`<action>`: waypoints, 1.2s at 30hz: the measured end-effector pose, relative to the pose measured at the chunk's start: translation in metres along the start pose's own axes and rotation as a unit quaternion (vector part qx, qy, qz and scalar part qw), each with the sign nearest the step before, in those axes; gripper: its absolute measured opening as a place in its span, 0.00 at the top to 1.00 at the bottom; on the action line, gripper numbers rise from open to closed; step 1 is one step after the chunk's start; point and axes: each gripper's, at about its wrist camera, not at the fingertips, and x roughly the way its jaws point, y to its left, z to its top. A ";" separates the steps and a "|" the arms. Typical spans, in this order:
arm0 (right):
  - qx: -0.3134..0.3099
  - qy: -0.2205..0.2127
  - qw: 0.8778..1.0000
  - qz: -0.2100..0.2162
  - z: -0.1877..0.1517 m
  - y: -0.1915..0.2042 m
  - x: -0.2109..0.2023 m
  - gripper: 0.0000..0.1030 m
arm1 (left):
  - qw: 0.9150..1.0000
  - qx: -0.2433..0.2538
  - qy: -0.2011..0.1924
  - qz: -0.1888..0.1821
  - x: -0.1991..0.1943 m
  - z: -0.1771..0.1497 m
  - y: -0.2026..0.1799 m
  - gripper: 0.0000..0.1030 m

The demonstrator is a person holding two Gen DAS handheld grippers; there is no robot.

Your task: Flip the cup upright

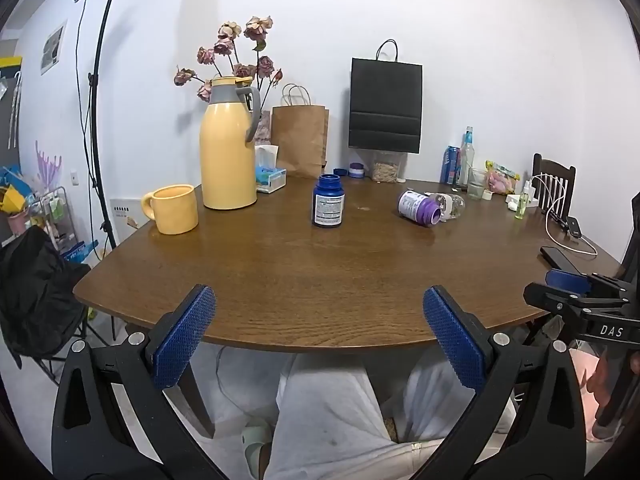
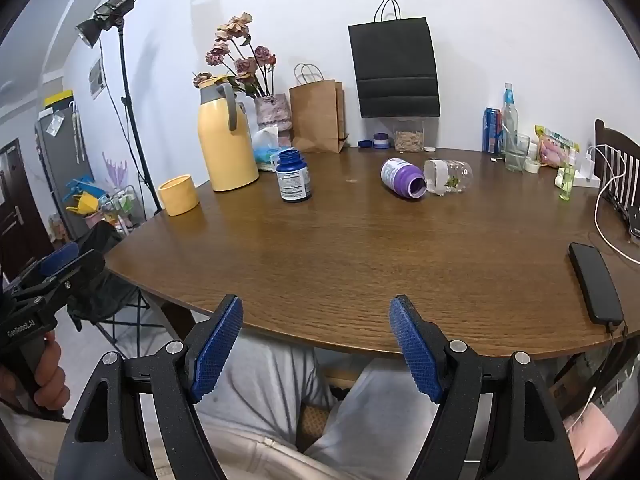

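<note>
Two grippers hover at the near edge of the round brown wooden table, both with blue-padded jaws spread wide and holding nothing: the left gripper and the right gripper. The squat yellow ceramic cup with a side handle stands at the far left of the table, just beside the tall yellow thermos jug. Its open mouth faces up in the left view, so it looks upright, and I judge the flip done. What lies on its side is a purple plastic bottle touching a clear plastic jar; the blue pill bottle stands.
</note>
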 end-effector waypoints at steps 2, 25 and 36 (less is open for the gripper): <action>0.000 0.000 1.000 0.000 0.000 0.000 0.001 0.22 | 1.000 0.001 -0.001 0.000 0.000 0.000 0.000 0.00; 0.005 -0.008 1.000 0.002 0.001 0.000 -0.002 0.22 | 1.000 0.003 -0.004 -0.001 -0.003 0.007 -0.001 0.00; 0.006 -0.007 1.000 0.004 -0.001 -0.001 -0.001 0.22 | 1.000 0.004 -0.003 -0.001 -0.004 0.005 -0.002 0.00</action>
